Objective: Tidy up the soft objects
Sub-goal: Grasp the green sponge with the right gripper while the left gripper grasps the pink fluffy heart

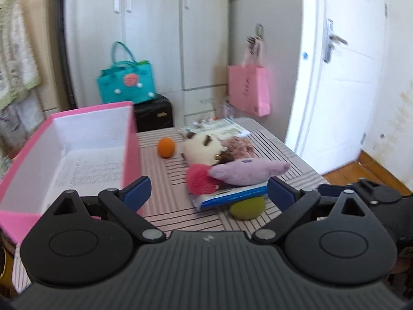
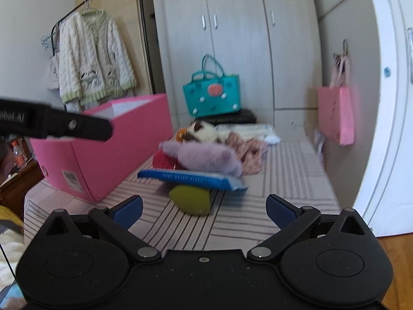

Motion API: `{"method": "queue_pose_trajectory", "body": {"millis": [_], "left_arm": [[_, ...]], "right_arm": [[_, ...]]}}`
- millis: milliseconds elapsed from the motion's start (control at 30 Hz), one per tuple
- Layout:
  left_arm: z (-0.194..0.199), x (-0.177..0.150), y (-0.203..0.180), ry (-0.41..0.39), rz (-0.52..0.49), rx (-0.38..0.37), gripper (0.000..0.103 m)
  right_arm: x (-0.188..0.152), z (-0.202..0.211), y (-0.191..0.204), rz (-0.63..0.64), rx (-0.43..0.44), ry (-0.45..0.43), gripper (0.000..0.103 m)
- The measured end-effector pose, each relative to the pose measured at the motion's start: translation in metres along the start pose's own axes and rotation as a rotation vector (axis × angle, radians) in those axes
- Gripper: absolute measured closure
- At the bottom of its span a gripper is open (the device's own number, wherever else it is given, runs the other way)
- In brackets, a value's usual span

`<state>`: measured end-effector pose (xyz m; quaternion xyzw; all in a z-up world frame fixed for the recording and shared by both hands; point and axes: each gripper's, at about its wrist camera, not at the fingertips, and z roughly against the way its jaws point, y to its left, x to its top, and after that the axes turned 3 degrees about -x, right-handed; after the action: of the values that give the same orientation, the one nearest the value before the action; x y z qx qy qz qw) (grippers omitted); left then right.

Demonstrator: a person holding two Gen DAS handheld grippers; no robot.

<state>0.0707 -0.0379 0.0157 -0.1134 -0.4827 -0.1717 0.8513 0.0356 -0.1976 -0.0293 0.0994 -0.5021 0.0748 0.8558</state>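
Observation:
A pile of soft toys lies on the striped table (image 1: 165,206): a purple plush (image 1: 245,171) (image 2: 206,157), a red fuzzy ball (image 1: 198,179), a cream and brown plush (image 1: 201,147), an orange ball (image 1: 166,147) and a green ball (image 1: 247,206) (image 2: 191,202) under a blue packet (image 1: 232,197) (image 2: 191,179). An open pink box (image 1: 77,160) (image 2: 116,149) stands left of them. My left gripper (image 1: 209,193) is open and empty, above the table just short of the pile. My right gripper (image 2: 204,210) is open and empty, near the green ball.
A pink patterned cloth (image 1: 238,146) and a printed packet (image 1: 219,128) lie at the table's far side. A teal bag (image 1: 126,82) sits on a black case (image 1: 155,112) behind. A pink paper bag (image 1: 249,90) hangs on the wardrobe. A white door (image 1: 343,77) is right.

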Motion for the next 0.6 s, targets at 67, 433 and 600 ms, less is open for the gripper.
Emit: {"method": "queue_pose_trajectory", "body": {"millis": [67,433,600], "left_arm": [[-0.012,0.004,-0.003,0.025,-0.045,-0.007,0.017],[-0.078,0.026,0.012,0.295,-0.149,-0.063,0.036],[-0.1,0.029,0.006,0.335,-0.216,-0.029,0.037]], "right_arm": [[-0.005,-0.011,0.0,-0.008,0.016,0.012,0.001],[-0.008,-0.047,-0.003,0.003,0.106,0.063,0.009],[-0.005,-0.058,-0.001,0.018,0.132,0.097,0.015]]}}
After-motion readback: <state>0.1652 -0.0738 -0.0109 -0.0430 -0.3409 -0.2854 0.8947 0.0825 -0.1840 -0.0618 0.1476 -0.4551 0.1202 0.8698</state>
